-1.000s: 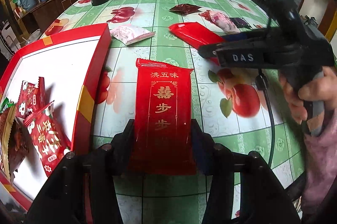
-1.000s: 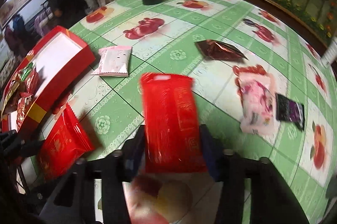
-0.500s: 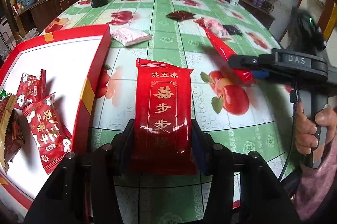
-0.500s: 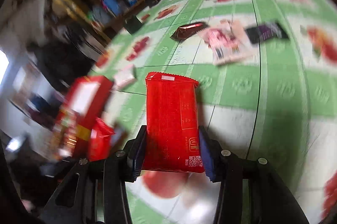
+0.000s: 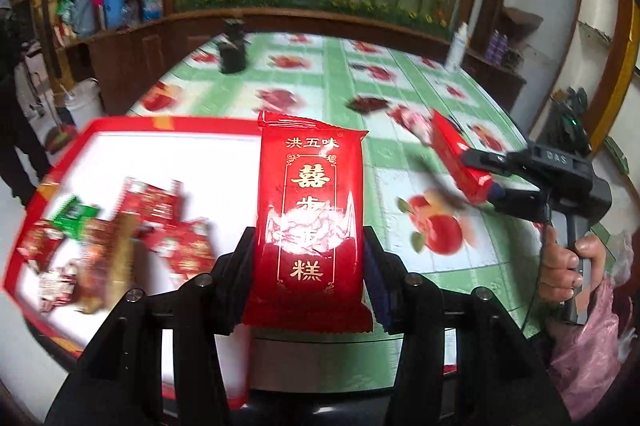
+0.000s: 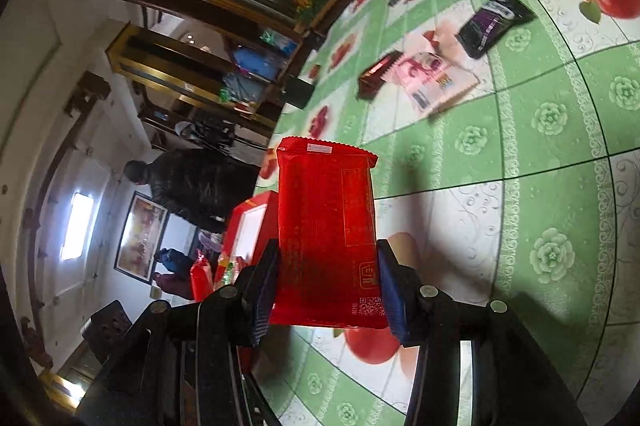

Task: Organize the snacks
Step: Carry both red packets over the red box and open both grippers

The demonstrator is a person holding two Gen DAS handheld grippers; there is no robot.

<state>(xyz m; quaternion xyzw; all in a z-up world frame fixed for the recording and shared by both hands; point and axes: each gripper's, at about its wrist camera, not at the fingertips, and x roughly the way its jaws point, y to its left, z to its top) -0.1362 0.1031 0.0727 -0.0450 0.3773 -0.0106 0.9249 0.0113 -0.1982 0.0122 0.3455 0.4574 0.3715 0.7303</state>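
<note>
On green fruit-print tablecloth (image 6: 520, 146), loose snacks (image 6: 436, 82)

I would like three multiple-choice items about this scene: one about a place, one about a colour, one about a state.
1. Where do the small snacks already sorted lie?
A. in the red box
B. on the floor
C. on a shelf

2. What colour is the pack in the left gripper?
A. purple
B. red with gold print
C. white

3. What is the state of the right gripper?
A. open and empty
B. shut on a red pack
C. resting on the table

Key: 1 A, small snacks lie on the white floor of the red box. 2 B, the left gripper clamps a red pack with gold print. 3 B, the right gripper pinches a red pack above the table.
</note>
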